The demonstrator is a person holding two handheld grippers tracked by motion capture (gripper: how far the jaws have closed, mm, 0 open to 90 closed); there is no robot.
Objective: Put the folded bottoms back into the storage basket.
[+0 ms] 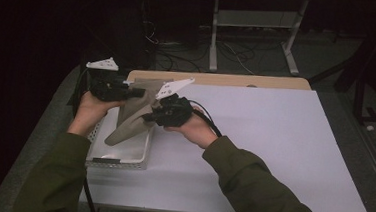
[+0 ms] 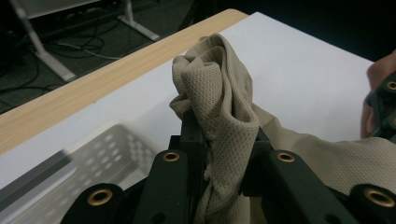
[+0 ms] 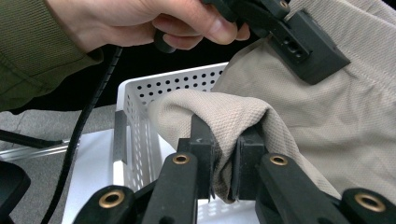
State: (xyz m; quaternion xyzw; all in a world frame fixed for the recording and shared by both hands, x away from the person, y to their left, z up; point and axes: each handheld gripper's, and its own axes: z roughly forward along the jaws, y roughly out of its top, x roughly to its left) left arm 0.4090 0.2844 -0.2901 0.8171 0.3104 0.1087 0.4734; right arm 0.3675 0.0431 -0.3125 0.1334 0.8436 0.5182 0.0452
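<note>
Your right gripper (image 3: 223, 175) pinches a fold of the beige cloth (image 1: 134, 113); your left gripper (image 2: 223, 154) clamps another bunch. The cloth hangs between them, above the white perforated basket (image 1: 117, 153).

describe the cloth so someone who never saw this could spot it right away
Start at the white table and go to its left edge, where a white perforated basket sits. Above the basket, the left gripper and the right gripper each pinch a bunched fold of the beige cloth, its tail drooping into the basket. It is the one soft, tan thing among hard black and white ones.
</note>
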